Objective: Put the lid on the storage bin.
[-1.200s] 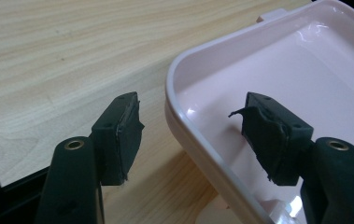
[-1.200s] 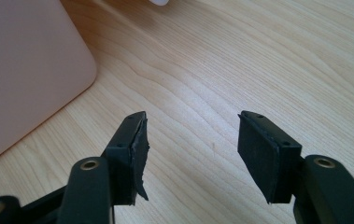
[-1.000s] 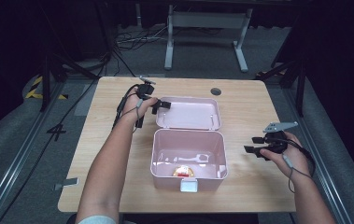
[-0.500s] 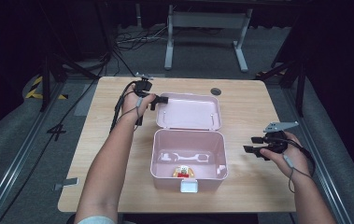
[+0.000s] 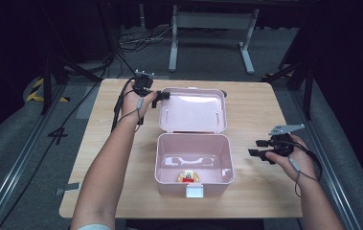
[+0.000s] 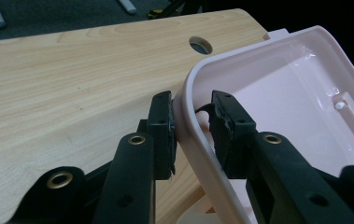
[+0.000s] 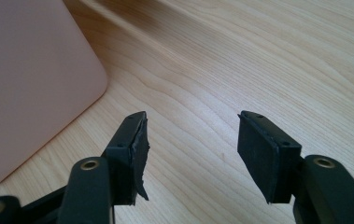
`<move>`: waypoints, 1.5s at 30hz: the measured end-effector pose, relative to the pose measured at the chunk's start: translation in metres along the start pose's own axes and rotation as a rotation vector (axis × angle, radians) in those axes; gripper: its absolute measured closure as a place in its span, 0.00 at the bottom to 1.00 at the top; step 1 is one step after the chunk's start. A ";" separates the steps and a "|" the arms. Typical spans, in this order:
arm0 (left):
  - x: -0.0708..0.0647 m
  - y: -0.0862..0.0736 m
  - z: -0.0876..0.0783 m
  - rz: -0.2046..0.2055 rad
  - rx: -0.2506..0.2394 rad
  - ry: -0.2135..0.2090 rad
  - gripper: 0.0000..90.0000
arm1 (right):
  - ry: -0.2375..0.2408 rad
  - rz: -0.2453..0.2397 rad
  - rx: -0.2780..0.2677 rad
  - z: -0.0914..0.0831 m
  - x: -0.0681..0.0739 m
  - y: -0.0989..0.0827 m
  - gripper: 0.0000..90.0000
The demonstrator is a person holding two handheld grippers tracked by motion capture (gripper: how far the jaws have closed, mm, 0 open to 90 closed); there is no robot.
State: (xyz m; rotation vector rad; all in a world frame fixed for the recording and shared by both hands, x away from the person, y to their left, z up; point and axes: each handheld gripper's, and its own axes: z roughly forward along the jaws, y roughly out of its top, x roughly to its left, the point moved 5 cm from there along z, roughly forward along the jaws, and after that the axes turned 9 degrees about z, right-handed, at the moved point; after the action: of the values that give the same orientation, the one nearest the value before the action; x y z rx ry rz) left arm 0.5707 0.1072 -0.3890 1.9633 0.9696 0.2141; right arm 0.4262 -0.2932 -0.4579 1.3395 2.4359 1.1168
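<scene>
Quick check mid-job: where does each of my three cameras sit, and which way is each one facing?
High view: above the person's side, looking forward and down on the table; both forearms, left claw and right claw show.
Left gripper view: rides the left claw, looking along its jaws, closed on the pink lid rim.
Right gripper view: rides the right claw, jaws open above bare wood beside the pink box.
Shared: lid in the high and left gripper views.

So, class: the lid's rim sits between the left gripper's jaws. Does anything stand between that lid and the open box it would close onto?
Nothing visible: the lid hinges directly behind the box, whose top is unobstructed.
</scene>
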 end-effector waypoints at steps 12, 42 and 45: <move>-0.014 0.018 -0.022 0.079 -0.047 0.030 0.81 | 0.017 -0.010 0.001 0.004 0.003 0.005 0.49; -0.072 0.032 -0.093 0.237 -0.155 0.051 0.82 | 0.127 -0.029 -0.065 -0.014 0.030 0.033 0.57; -0.076 0.032 -0.096 0.257 -0.155 0.062 0.82 | 0.130 -0.033 -0.068 -0.016 0.032 0.036 0.57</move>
State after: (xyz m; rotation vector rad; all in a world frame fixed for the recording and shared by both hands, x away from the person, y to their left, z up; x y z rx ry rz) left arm 0.4894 0.1076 -0.2926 1.9433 0.7143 0.4832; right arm 0.4239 -0.2651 -0.4158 1.2395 2.4743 1.3050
